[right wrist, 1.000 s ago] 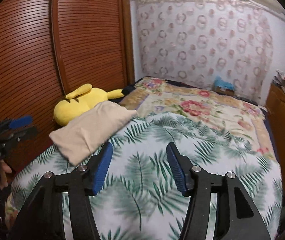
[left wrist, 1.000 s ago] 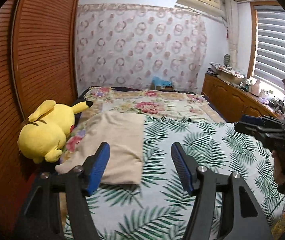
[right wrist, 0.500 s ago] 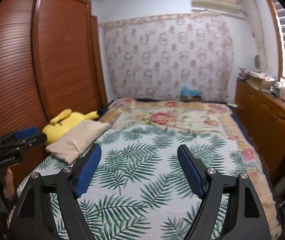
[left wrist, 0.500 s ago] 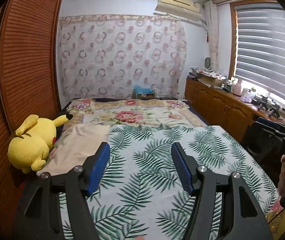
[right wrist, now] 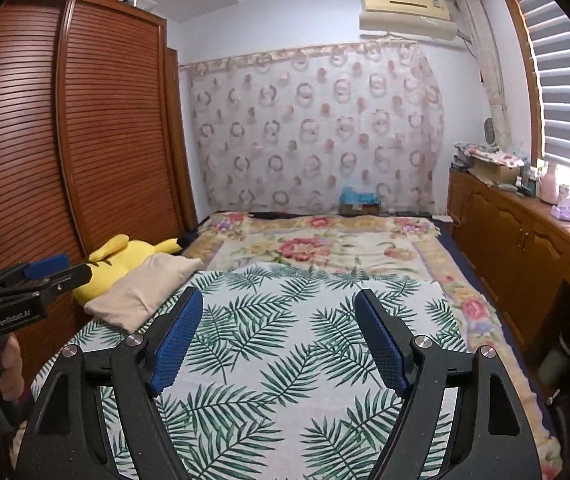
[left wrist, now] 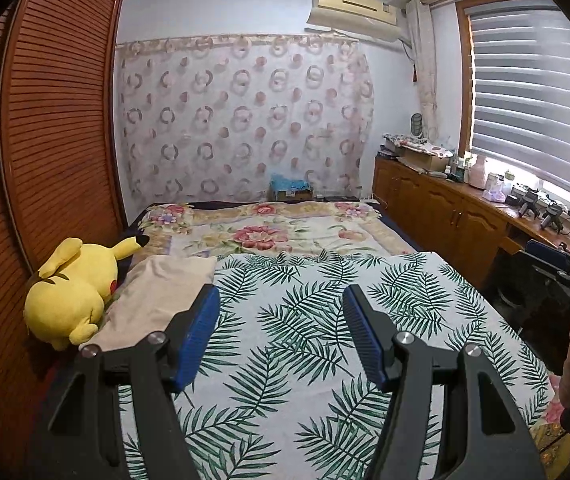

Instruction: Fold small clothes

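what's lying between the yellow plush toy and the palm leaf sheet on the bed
A folded beige cloth lies there, against the yellow plush toy and overlapping the palm-leaf sheet edge; both wrist views show it.

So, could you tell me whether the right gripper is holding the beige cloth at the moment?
No, the right gripper is open and empty, while the beige cloth lies beside the yellow plush toy.

Slatted wood wardrobe (left wrist: 57, 128) (glossy)
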`<state>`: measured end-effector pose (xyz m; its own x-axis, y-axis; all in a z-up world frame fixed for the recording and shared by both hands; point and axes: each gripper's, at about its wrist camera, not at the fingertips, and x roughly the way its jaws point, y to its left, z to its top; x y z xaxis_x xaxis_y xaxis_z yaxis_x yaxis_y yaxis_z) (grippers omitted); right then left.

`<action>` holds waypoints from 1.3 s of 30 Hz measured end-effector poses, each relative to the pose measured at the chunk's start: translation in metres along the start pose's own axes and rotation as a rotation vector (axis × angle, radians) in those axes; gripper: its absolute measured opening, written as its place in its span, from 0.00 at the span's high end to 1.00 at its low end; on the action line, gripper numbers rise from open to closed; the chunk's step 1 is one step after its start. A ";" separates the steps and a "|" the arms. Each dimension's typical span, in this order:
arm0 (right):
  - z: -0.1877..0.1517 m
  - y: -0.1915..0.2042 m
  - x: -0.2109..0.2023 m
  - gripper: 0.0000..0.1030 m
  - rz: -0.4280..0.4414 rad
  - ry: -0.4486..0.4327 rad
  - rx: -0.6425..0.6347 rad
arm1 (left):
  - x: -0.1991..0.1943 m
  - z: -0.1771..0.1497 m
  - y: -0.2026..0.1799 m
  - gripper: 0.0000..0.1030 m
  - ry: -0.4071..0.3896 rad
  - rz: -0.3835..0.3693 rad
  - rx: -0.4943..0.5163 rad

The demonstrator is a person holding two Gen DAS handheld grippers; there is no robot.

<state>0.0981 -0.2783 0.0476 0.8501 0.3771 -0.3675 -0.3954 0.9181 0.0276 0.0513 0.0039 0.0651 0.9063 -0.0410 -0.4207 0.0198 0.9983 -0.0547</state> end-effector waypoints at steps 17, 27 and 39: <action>-0.006 -0.002 -0.008 0.22 -0.011 -0.001 0.008 | -0.001 -0.002 -0.001 0.39 0.003 0.012 -0.002; -0.007 -0.003 -0.009 0.22 -0.012 -0.003 0.008 | -0.006 0.000 0.007 0.39 -0.005 0.018 0.002; -0.007 -0.005 -0.008 0.22 -0.013 -0.001 0.010 | -0.007 0.001 0.009 0.39 -0.008 0.021 0.005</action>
<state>0.0904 -0.2866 0.0443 0.8554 0.3656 -0.3669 -0.3810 0.9240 0.0325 0.0456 0.0132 0.0684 0.9097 -0.0201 -0.4149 0.0031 0.9991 -0.0416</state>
